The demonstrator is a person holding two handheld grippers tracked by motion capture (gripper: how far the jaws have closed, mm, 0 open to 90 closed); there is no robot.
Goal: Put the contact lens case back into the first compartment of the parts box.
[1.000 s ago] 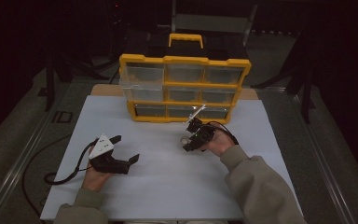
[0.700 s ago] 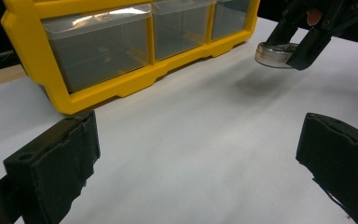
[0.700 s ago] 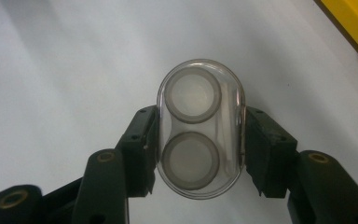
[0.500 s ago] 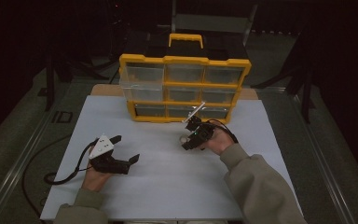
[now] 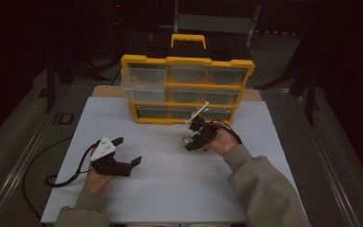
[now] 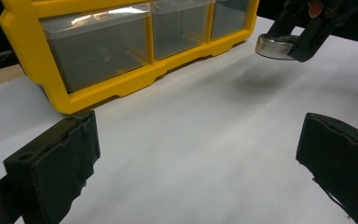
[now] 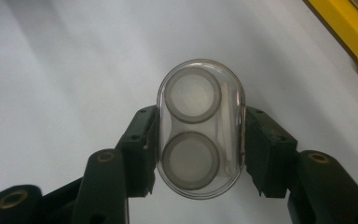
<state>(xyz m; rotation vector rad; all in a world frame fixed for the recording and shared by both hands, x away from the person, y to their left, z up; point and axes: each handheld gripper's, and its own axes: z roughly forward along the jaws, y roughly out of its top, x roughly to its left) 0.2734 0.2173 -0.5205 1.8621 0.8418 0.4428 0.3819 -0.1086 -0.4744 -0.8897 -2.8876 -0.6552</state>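
My right gripper [image 7: 198,150] is shut on a clear oval case [image 7: 199,128] with two round grey discs inside, one jaw pressing on each long side. It holds the case [image 5: 185,140] just above the white tabletop, in front of the yellow drawer organizer [image 5: 186,61]. In the left gripper view the case [image 6: 275,46] hangs at the upper right with its shadow on the table below. My left gripper [image 5: 128,151] rests low at the front left, open, with only bare table between its jaws [image 6: 200,140].
The organizer's top-left clear drawer [image 5: 144,78] is pulled out a little; the other drawers sit flush. A white board [image 5: 170,194] covers the table. A black cable [image 5: 64,179] trails off the left gripper toward the left edge. Dark floor surrounds the table.
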